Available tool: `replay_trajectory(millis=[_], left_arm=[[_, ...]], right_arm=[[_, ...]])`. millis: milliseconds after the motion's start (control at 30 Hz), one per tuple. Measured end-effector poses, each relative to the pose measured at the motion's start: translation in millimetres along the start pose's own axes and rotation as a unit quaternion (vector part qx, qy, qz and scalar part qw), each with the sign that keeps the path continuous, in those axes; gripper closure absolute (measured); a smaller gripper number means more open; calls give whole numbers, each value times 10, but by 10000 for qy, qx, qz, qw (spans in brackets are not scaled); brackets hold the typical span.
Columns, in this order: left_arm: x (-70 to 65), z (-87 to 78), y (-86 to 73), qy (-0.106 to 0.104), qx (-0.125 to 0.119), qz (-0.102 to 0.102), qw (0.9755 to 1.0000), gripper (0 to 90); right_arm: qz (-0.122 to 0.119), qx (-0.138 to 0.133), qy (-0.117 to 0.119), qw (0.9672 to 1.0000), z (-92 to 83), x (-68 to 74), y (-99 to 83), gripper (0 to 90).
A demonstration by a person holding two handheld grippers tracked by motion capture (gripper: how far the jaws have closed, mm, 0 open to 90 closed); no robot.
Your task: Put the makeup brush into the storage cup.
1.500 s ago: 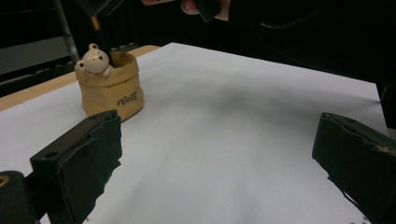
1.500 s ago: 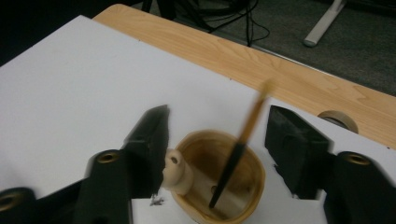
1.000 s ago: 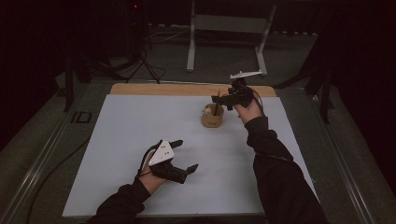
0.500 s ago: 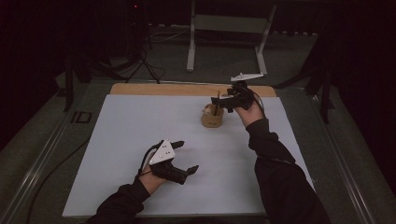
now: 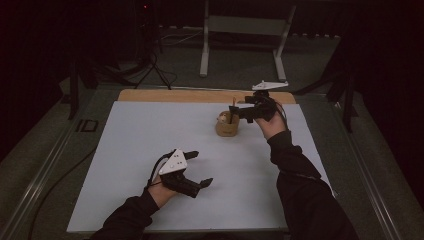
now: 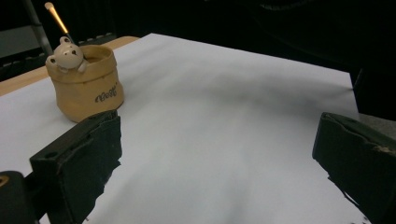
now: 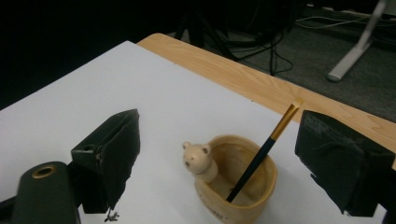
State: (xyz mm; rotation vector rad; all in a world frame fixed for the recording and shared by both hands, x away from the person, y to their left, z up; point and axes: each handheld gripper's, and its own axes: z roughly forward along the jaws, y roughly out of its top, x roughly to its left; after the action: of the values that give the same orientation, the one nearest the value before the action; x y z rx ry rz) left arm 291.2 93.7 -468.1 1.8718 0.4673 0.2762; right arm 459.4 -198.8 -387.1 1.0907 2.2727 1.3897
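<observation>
Hovering open-jawed above the tan bear-faced ceramic pot [image 7: 236, 179], the right hand-held gripper [image 7: 217, 154] should pinch the dark gold-tipped brush [image 7: 261, 151] squarely.

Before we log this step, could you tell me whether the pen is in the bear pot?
In: the pen stands tilted inside the bear pot, tip down, between the open right gripper jaws.

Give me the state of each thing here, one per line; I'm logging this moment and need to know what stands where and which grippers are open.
Pot: upright on the white sheet, open at the top, a small bear figure on its rim.
Brush: standing tilted inside the pot, leaning on its rim, not gripped.
Right gripper: open, jaws either side of the pot, just above it.
Left gripper: open, holding nothing, apart from the pot.
</observation>
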Motion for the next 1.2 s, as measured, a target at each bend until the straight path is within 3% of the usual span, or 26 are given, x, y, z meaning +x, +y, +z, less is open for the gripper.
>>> replay_trajectory(millis=[67,433,800,967,1200], left_arm=[[14,-16,13,-12,-26,-32,10000,23],[48,-122,89,-237,-38,-17,9997,24],[104,-299,160,-221,-138,-23,9997,24],[133,-367,147,-183,-132,-46,9997,24],[137,-447,116,-187,-96,18,9998,24]], right_arm=[[-89,14,-36,10000,-20,9,-16,156],[-130,-138,267,9995,-193,139,-157,156],[-391,-276,679,9965,-385,321,-399,156],[-270,-313,918,9949,-465,364,-562,156],[-357,-273,962,9943,-588,423,-738,156]])
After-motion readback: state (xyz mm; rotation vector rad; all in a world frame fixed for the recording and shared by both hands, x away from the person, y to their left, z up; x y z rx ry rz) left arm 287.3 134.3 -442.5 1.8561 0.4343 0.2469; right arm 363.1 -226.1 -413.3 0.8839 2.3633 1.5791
